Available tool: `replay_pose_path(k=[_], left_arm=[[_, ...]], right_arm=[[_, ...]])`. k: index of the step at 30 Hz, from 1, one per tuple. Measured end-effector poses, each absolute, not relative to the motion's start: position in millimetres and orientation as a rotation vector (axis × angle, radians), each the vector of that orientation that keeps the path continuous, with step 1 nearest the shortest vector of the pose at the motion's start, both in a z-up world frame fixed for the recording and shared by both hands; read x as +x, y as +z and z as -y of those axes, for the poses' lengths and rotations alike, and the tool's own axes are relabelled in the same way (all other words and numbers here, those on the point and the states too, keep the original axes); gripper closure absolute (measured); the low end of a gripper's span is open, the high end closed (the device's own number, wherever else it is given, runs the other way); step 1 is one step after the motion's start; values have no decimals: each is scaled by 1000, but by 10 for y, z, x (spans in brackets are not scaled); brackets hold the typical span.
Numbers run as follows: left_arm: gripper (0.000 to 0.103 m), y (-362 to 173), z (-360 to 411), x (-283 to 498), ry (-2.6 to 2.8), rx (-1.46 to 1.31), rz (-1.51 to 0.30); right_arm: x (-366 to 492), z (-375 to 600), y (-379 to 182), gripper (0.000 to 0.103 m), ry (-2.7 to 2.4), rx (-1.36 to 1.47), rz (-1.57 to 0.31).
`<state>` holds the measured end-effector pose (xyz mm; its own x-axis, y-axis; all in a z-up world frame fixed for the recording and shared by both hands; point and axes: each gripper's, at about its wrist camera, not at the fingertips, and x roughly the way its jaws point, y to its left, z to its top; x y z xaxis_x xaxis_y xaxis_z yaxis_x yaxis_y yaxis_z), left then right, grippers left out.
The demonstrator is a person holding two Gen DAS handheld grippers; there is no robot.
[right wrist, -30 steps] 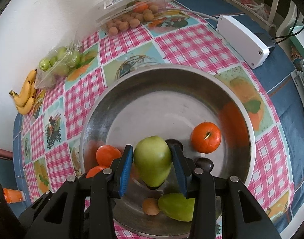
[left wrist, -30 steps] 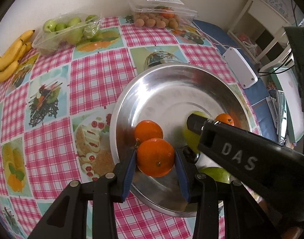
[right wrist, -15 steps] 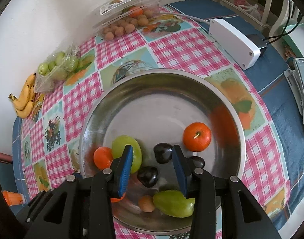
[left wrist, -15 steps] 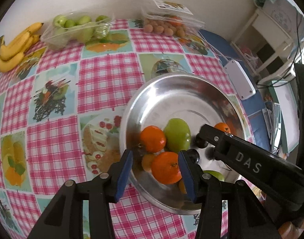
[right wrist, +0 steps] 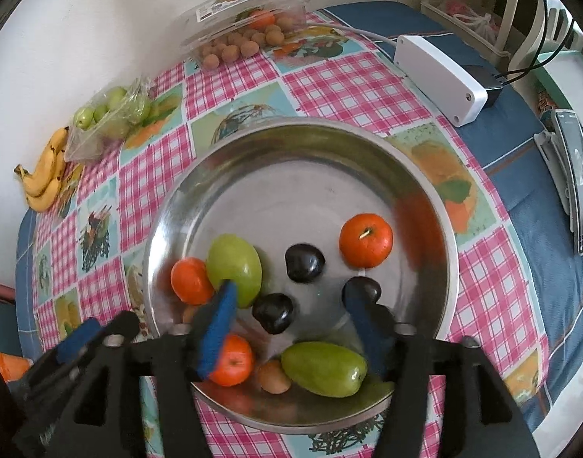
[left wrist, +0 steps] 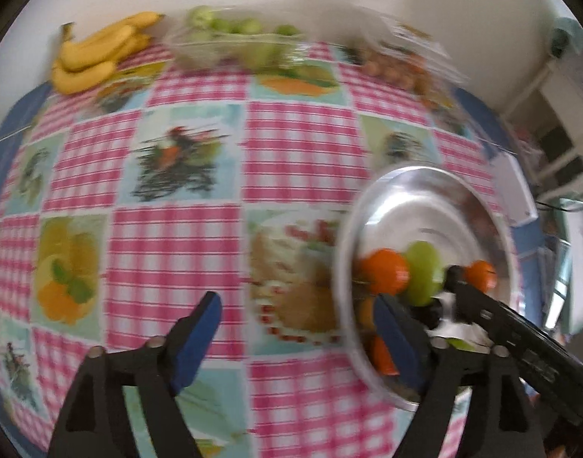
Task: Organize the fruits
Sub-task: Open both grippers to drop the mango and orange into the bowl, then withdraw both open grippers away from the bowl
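A steel bowl [right wrist: 444, 229] holds three oranges, such as the one at right [right wrist: 365, 240], a round green fruit [right wrist: 234, 267], a long green fruit [right wrist: 323, 368], three dark plums [right wrist: 304, 263] and a small brown fruit [right wrist: 274, 378]. My right gripper [right wrist: 291, 297] hovers over the bowl's near side. Its jaws are opening; one plum [right wrist: 273, 313] lies loose below them, untouched. My left gripper [left wrist: 295, 305] hangs over the checked cloth just left of the bowl [left wrist: 352, 229]. Its jaws are opening wide with nothing between them. The left wrist view is blurred.
Bananas [left wrist: 96, 53] lie at the table's far left by the wall. Beside them are a bag of small green fruits [right wrist: 112, 114] and a clear box of brown fruits [right wrist: 245, 34]. A white box [right wrist: 440, 76] with a cable sits right of the bowl.
The left gripper let its orange go in the bowl and swung left over the cloth, jaws spreading. The right gripper released the green fruit, which now lies at the bowl's left, and opened wider.
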<state>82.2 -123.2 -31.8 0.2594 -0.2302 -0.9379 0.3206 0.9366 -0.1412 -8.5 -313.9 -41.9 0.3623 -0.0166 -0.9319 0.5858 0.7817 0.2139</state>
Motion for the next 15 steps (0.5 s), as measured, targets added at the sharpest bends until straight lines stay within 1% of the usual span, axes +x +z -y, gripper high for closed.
replay_pose_path(k=[1, 2, 3, 4, 5, 7, 15], left_arm=[[11, -328, 1189, 830, -355, 86, -1249], [4, -336, 1135, 840, -335, 89, -1242], [0, -342, 1087, 840, -319, 92, -1235], [0, -345, 1042, 841, -306, 92, -1227], [0, -345, 993, 842, -296, 94, -1221], [0, -356, 937, 842, -282, 96, -1213], [0, -311, 746, 721, -263, 108, -1179]], right_arm=[[-87, 3120, -425, 24, -411, 576, -1147], [-84, 3104, -433, 21, -406, 574, -1146], [-81, 3085, -441, 19, -402, 570, -1147], [-82, 3068, -451, 17, -396, 566, -1151], [-84, 3043, -461, 11, -391, 560, -1155], [-95, 2997, -466, 4, -387, 545, -1155], [-170, 2849, -425, 3, -377, 517, -1145]])
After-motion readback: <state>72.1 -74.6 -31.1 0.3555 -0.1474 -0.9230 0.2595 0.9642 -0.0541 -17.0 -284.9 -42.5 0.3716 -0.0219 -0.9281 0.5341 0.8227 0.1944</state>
